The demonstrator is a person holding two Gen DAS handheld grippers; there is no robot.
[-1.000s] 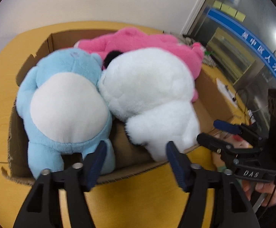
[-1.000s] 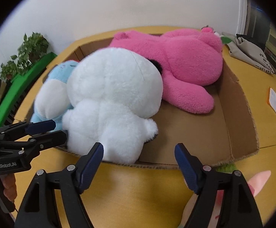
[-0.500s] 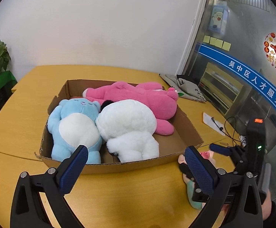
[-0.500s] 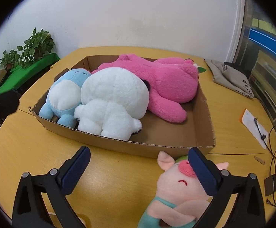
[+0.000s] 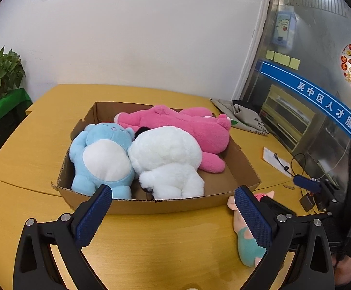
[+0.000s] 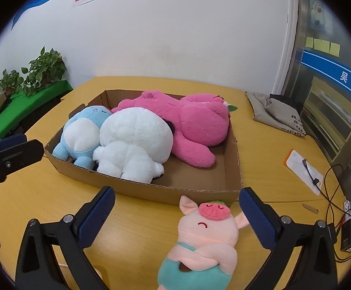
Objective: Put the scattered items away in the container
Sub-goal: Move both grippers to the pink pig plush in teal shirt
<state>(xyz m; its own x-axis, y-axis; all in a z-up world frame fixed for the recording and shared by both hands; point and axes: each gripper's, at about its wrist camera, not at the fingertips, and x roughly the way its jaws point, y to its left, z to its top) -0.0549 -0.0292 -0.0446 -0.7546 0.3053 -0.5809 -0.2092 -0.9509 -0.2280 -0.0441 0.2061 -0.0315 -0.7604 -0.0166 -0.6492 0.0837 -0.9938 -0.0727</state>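
A shallow cardboard box (image 5: 245, 169) on the yellow table holds a blue plush (image 5: 103, 154), a white plush (image 5: 168, 162) and a pink plush (image 5: 187, 125) lying side by side. A pink pig plush (image 6: 207, 239) in teal trousers lies on the table outside the box's near right corner. My right gripper (image 6: 178, 191) hovers open above the pig, whose head is between the spread fingers without touching them. My left gripper (image 5: 173, 189) is open and empty in front of the box's near wall. The pig (image 5: 245, 239) is partly hidden behind the left gripper's right finger.
A grey cloth bag (image 6: 277, 111) lies at the back right. A white card with a cable (image 6: 303, 169) and black wires (image 6: 335, 193) are at the table's right edge. Potted plants (image 6: 42, 72) on a green ledge stand beyond the left edge.
Both grippers have pulled back and upward from the box, and their jaws have spread wider. The white plush stays in the box. The pig plush has come into view.
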